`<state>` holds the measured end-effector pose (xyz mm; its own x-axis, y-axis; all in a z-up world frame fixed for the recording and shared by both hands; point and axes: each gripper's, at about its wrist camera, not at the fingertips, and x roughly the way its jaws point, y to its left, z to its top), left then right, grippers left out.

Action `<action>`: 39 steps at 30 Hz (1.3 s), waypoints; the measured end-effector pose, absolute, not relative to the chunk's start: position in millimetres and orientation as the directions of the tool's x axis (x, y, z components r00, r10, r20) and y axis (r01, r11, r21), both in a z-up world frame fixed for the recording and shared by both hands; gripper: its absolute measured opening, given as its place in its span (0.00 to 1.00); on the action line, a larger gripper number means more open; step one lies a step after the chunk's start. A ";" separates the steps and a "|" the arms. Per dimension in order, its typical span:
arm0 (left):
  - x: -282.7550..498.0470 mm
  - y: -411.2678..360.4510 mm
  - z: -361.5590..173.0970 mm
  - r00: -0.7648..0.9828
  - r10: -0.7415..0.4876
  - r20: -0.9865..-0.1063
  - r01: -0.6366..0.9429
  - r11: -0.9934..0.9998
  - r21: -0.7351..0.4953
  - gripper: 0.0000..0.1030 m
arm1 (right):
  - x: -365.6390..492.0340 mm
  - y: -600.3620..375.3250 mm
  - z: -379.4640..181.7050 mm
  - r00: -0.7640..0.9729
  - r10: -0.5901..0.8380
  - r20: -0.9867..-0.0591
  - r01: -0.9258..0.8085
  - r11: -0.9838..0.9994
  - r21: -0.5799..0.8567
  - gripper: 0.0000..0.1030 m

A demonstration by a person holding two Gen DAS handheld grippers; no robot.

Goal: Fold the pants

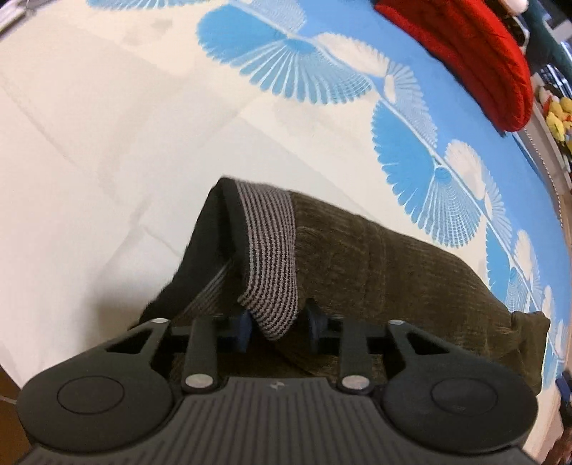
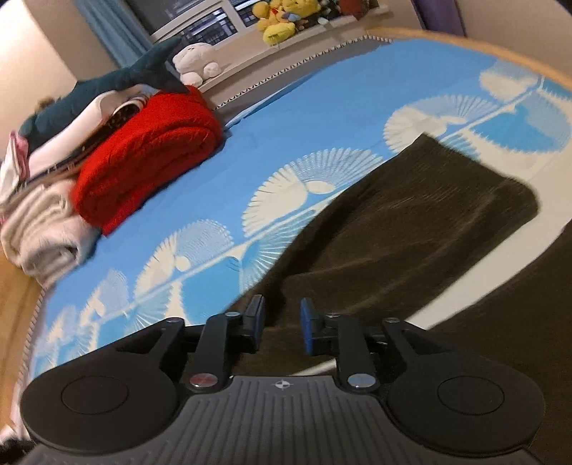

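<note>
Dark olive corduroy pants with a grey-and-black striped waistband lie on a bed sheet with blue and white fan shapes. My left gripper has its jaws apart, with the waistband's corner hanging between the blue pads; the pads do not press it. In the right wrist view the pants stretch away from the gripper. My right gripper is open just above the near end of the fabric, gripping nothing.
A folded red blanket and a pile of pale towels sit on the left of the bed, with a shark plush on top. The red blanket also shows in the left wrist view. Yellow plush toys line the window sill.
</note>
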<state>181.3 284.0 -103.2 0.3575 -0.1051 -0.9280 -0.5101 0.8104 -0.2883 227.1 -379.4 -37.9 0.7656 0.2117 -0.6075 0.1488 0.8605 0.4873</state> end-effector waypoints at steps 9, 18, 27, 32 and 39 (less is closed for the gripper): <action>192.9 277.2 -94.6 0.382 -0.064 -0.922 -0.480 0.839 -0.257 0.27 | 303.3 -356.8 -84.7 0.712 0.268 -0.649 0.239 0.777 0.583 0.26; 190.8 276.2 -92.1 0.376 -0.067 -0.924 -0.444 0.862 -0.243 0.27 | 342.6 -334.4 -118.7 0.647 0.280 -0.709 0.254 0.798 0.547 0.25; 181.6 277.2 -68.8 0.438 -0.055 -0.897 -0.429 0.864 -0.263 0.23 | 290.3 -356.3 -63.4 0.731 0.325 -0.600 0.152 0.780 0.607 0.03; 157.2 280.7 -51.2 0.476 -0.032 -0.879 -0.409 0.877 -0.254 0.21 | 222.7 -371.0 -29.3 0.690 0.448 -0.569 -0.077 0.827 0.557 0.03; 144.9 273.0 -64.9 0.339 0.069 -0.938 -0.332 0.942 -0.050 0.22 | 140.7 -378.2 -67.9 0.341 0.521 -0.783 -0.348 0.843 0.410 0.03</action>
<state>144.9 273.0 -64.9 0.3391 0.0692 -0.9382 -0.3318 0.9420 -0.0504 140.7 -378.2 -67.9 0.3408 0.5209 -0.7827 -0.3476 0.8433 0.4099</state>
